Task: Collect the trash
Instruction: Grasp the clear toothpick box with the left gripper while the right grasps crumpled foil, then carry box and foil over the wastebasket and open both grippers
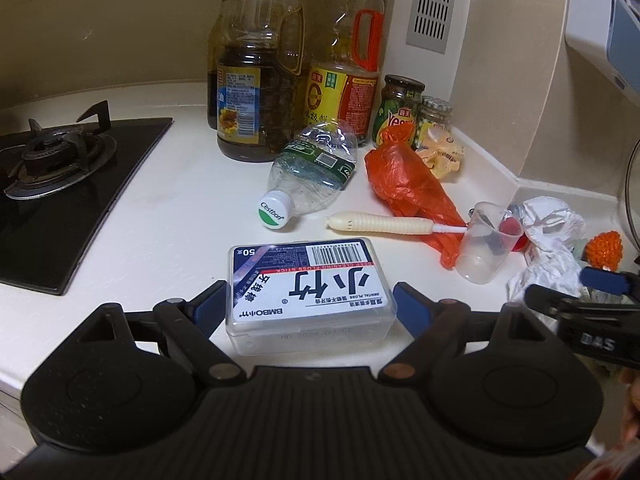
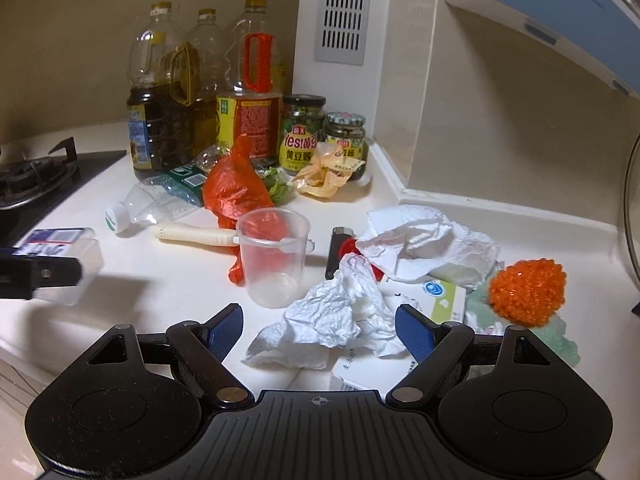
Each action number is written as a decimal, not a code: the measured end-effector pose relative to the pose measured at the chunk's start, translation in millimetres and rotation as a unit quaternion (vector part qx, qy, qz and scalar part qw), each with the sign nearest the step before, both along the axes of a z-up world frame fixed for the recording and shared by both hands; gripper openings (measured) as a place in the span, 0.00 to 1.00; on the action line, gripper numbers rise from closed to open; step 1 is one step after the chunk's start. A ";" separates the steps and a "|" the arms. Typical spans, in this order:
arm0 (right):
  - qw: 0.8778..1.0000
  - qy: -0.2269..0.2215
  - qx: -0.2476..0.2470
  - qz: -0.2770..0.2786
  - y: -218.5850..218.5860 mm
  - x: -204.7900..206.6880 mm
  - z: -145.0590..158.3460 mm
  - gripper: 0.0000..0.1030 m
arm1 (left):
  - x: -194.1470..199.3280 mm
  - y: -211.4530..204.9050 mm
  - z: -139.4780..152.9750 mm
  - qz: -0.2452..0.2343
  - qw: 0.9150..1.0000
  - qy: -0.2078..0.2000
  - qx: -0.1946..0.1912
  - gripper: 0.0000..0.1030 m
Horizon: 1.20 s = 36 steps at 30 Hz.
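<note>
Floss box (image 1: pixel 306 292) lies flat between the pads of the left tool (image 1: pixel 306 306), long axis across them; right tool (image 2: pixel 320 332) gapes around crumpled tissue (image 2: pixel 332 320) beside the box

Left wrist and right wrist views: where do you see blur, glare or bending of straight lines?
Left wrist view: sharp; the floss box between the left gripper pads has soft glare on its near wall, and the counter edge curves. Right wrist view: the same box at the left edge is smeared, the crumpled tissue crisp, the wall vent leans.
</note>
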State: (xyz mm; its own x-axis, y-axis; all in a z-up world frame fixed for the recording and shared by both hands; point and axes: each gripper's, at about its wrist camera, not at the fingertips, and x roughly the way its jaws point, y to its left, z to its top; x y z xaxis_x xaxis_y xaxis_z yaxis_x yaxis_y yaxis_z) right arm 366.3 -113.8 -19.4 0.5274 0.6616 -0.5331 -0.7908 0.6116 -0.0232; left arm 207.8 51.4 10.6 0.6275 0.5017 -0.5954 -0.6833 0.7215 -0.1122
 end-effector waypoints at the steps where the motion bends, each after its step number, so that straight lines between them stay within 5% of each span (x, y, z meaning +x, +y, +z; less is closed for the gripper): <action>1: 1.000 0.001 0.000 0.000 1.8 1.0 -0.9 0.80 | -1.8 -0.8 0.7 0.001 1.000 -0.001 0.000 0.84; 3: 1.000 0.000 0.000 0.000 4.4 1.5 -2.1 0.80 | -5.8 -1.5 1.6 0.003 1.000 -0.002 0.000 0.84; 4: 1.000 -0.002 -0.001 0.000 5.4 1.0 -2.6 0.73 | -7.8 -1.9 1.8 0.004 1.000 -0.002 0.000 0.84; 5: 1.000 -0.004 -0.006 0.001 6.7 0.4 -3.4 0.48 | -10.0 -2.3 1.8 0.005 1.000 -0.003 -0.001 0.84; 6: 1.000 -0.007 -0.014 0.001 8.4 -0.4 -4.4 0.36 | -12.2 -2.5 2.0 0.006 1.000 -0.004 -0.002 0.84; 10: 1.000 -0.007 -0.015 -0.001 6.8 -3.6 -4.9 0.18 | -20.4 -3.8 4.1 0.007 1.000 -0.013 -0.005 0.84; 25: 0.999 -0.018 0.024 0.021 -10.6 -48.1 33.3 0.14 | -51.6 -21.4 15.1 -0.029 0.999 -0.041 -0.001 0.84; 36: 0.996 0.021 0.032 0.079 -40.2 -111.5 34.1 0.14 | -83.5 -40.8 8.0 -0.097 0.995 -0.022 -0.019 0.84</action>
State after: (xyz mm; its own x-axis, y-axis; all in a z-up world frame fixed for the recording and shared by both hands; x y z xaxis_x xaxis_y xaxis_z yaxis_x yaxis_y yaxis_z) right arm 254.8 -154.0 14.7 0.3920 0.7682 -0.5061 -0.8770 0.4783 0.0467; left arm 124.3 10.6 18.6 0.7359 0.3461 -0.5820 -0.5254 0.8340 -0.1683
